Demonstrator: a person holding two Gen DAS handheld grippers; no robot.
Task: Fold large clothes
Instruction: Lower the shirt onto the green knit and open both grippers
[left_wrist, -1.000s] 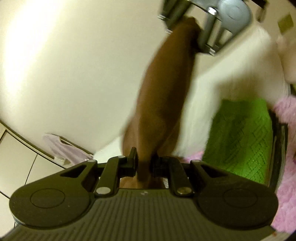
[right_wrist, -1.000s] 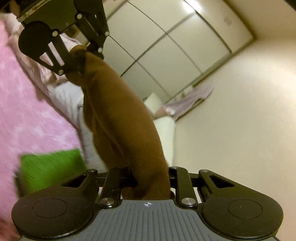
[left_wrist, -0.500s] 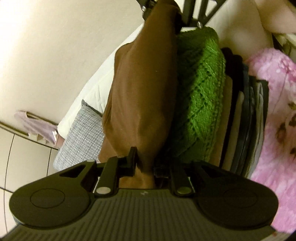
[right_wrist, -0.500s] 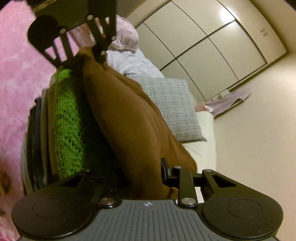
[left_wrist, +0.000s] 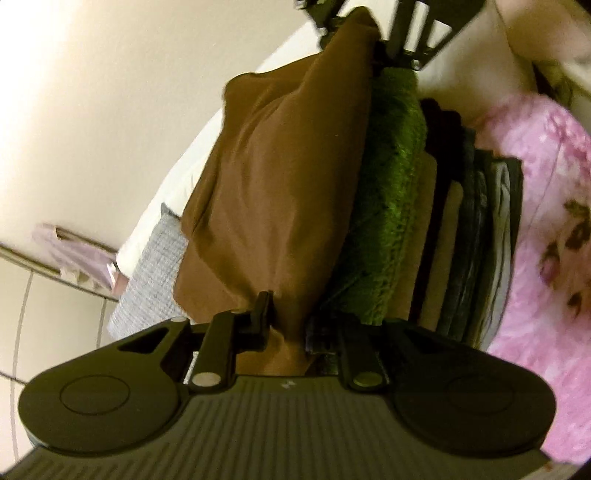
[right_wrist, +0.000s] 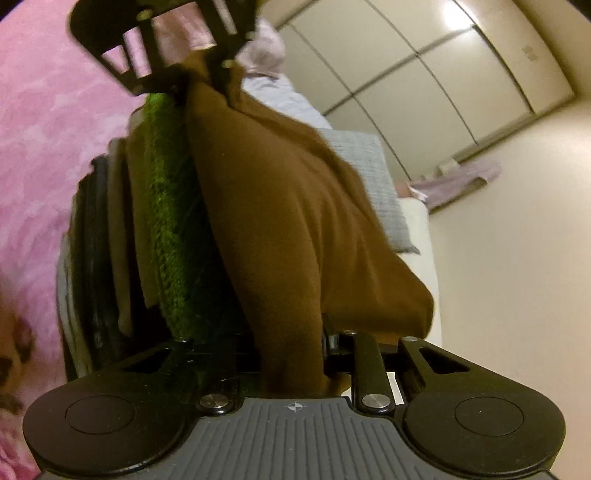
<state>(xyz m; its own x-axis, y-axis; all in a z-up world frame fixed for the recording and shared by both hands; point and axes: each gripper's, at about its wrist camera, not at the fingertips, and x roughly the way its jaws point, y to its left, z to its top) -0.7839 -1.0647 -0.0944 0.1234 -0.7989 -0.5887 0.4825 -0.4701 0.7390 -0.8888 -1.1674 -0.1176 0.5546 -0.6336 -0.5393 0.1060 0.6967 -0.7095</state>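
A folded brown garment (left_wrist: 288, 166) (right_wrist: 295, 221) stretches between both grippers and rests on a green knit (left_wrist: 388, 203) (right_wrist: 173, 221) that tops a stack of folded clothes (left_wrist: 476, 240) (right_wrist: 96, 240). My left gripper (left_wrist: 288, 328) pinches one end of the brown cloth, its jaws opening. The right gripper (right_wrist: 291, 354) has the other end between its fingers, jaws closing on it. Each view shows the opposite gripper at the far end of the cloth: the right gripper (left_wrist: 376, 55) and the left gripper (right_wrist: 199, 70).
The stack stands on a pink fluffy blanket (left_wrist: 546, 221) (right_wrist: 48, 110). A grey pillow (left_wrist: 151, 280) (right_wrist: 376, 177) and white bedding lie beyond the brown garment. A lilac garment (right_wrist: 461, 177) hangs by the white wardrobe doors (right_wrist: 443, 74).
Both grippers came down with the brown garment. It hung in the air between them a second ago and now lies on the green knit atop the stack.
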